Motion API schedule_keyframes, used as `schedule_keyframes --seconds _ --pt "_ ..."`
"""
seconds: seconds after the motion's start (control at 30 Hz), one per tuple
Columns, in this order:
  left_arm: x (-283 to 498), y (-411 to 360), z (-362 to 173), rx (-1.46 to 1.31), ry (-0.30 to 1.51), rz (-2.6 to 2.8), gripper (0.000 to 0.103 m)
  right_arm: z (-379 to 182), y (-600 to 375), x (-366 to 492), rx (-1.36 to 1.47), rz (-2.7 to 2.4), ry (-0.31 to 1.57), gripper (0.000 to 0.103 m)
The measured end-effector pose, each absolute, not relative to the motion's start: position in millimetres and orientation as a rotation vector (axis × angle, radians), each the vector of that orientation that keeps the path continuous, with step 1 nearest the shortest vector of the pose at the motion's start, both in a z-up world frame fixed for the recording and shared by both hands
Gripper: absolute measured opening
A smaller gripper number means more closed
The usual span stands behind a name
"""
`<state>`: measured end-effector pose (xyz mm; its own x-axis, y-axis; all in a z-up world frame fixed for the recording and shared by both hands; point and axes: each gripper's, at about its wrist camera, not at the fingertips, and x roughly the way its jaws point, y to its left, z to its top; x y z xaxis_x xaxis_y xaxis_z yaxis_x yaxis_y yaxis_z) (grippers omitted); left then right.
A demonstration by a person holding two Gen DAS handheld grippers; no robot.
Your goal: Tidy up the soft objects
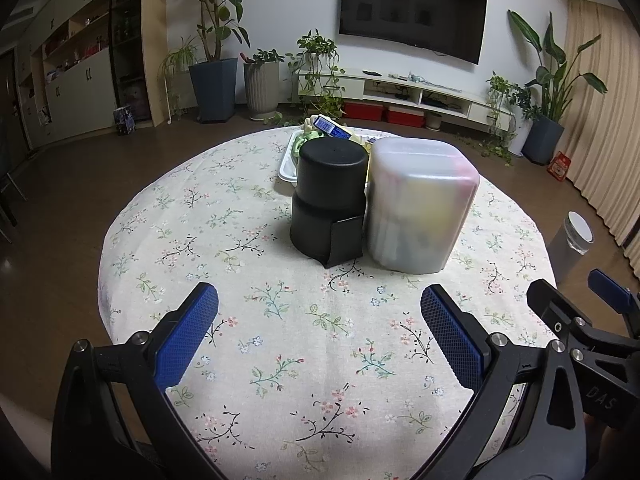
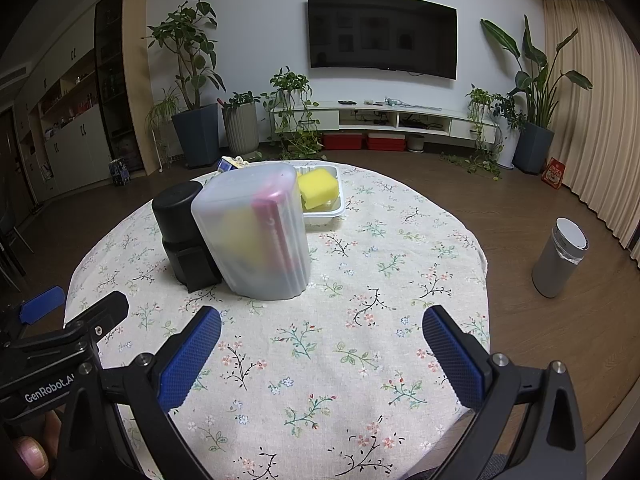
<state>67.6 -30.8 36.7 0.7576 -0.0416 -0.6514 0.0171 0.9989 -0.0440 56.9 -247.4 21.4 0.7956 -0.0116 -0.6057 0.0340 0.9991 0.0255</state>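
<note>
Both claws apart, empty: left gripper (image 1: 320,336), right gripper (image 2: 322,354). Yellow sponge (image 2: 318,183) far ahead in white tray (image 2: 336,210) (light, squashy): pinch flat sides.

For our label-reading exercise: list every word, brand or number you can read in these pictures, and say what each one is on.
"GenRobot.A", cut off: on the left gripper body.
"DAS": on the right gripper body.
Blue packet in the white tray: print too blurred.
Red bag on the floor: print too small.

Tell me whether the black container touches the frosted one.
Touching, it seems: in the left wrist view the black container and frosted container meet side by side with no tablecloth visible between them.
</note>
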Motion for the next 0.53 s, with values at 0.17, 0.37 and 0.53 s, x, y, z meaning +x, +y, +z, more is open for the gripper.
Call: schedule_keyframes --seconds 0.17,0.37,0.53 --pt "67.9 -30.8 37.4 -0.034 0.708 -0.029 0.103 21.4 -247.3 56.9 0.037 -0.024 0.650 0.103" --pt "67.0 -32.1 38.5 -0.031 0.703 -0.026 0.103 20.9 -246.1 57.1 0.037 -0.023 0.652 0.103" --pt "67.0 -33.8 39.0 -0.028 0.705 -0.032 0.103 20.9 -246.2 57.0 0.037 -0.023 0.652 0.103"
